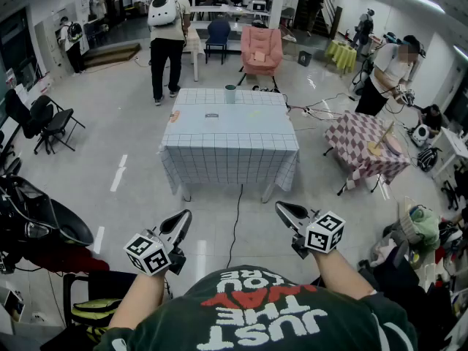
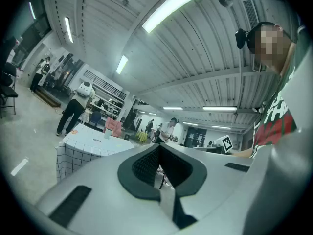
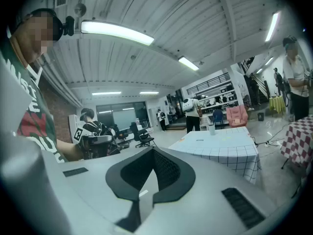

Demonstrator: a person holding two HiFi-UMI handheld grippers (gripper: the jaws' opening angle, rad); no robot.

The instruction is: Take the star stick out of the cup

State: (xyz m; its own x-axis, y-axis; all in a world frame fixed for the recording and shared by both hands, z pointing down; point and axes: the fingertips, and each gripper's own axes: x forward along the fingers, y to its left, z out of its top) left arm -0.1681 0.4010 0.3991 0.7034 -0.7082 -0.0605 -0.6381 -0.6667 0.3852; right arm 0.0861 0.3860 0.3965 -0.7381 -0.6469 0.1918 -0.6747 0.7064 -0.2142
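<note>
At 12 o'clock in the head view, well apart from both grippers: a square table (image 1: 228,151) under a pale cloth with a dark grid, draped almost to the floor. On its far edge, near the middle, an upright grey-green cup (image 1: 230,93), plain and cylindrical. Star stick too small to make out at this range. Nearer on the cloth, a small dark item (image 1: 212,114); at the 9 o'clock edge, a small orange thing (image 1: 174,115).

At 2 o'clock, a lower table in a red-and-white check (image 1: 363,143), with a person in a white top (image 1: 386,72) bent just behind it. At 11 o'clock, beyond the main table, a standing person with a white backpack (image 1: 167,22). At 1 o'clock, a pink armchair (image 1: 261,50).

Between grippers and table, open grey floor crossed by a black cable (image 1: 235,221) from under the cloth toward 6 o'clock.

At 7 o'clock, close to the body, the left gripper (image 1: 183,219), jaws pressed together on nothing. At 5 o'clock, the right gripper (image 1: 284,209), likewise closed and empty.
</note>
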